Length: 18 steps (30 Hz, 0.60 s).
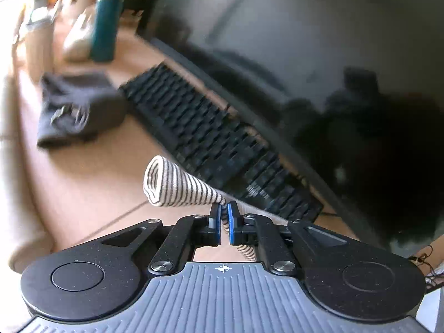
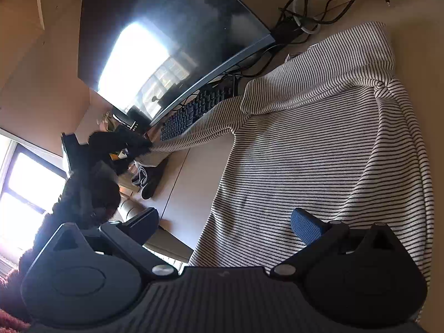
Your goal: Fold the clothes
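A white shirt with thin black stripes (image 2: 319, 152) lies spread on the beige desk (image 2: 188, 183). One sleeve (image 2: 199, 130) is pulled away from it, up and to the left, to my left gripper (image 2: 148, 145). In the left wrist view the left gripper (image 1: 224, 217) is shut on this sleeve just behind the cuff (image 1: 166, 183), which sticks out past the blue pads (image 1: 231, 222) and hangs above the desk. My right gripper (image 2: 224, 224) is open over the shirt's near hem, one blue pad (image 2: 305, 227) above the cloth, the other finger (image 2: 144, 222) past its edge.
A black keyboard (image 1: 216, 149) and a large dark monitor (image 1: 277, 41) stand behind the sleeve. A dark folded garment (image 1: 75, 108) lies at the left, with a teal bottle (image 1: 106, 25) beyond it. Cables (image 2: 319, 5) trail behind the shirt.
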Tool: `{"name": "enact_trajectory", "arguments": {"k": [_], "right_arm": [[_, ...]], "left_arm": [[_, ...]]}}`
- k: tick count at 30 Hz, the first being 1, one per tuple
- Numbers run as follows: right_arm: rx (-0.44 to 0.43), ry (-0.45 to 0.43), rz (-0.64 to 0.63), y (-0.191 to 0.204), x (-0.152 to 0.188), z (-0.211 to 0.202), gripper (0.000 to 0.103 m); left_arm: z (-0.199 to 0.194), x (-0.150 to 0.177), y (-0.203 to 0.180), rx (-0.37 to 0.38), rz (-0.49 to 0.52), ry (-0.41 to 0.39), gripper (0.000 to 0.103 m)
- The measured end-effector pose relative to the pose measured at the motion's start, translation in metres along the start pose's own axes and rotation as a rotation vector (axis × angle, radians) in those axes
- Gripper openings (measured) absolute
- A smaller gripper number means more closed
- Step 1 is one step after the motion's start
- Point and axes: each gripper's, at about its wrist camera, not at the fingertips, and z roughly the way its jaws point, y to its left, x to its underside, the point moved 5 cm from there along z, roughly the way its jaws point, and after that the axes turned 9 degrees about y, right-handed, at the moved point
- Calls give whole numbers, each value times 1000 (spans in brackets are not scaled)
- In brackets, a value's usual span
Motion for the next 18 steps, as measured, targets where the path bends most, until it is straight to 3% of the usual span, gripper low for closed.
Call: {"name": "enact_trajectory", "arguments": {"k": [9,13,15,18], "right_arm": [[-48,-4,29,-9,4,5,102],[-62,-5,29,-12,6,5,103],[-58,-3,36,-14,5,4,103],[-43,3,54,-19,3,4,103]], "left_arm": [[-54,-19,-74,-2,177,-162,3],[-56,-10,-71,35,181,-170,5],[-42,-4,-50,79,156,-130,28],[-5,3,-6,21,81,-27,33]]}}
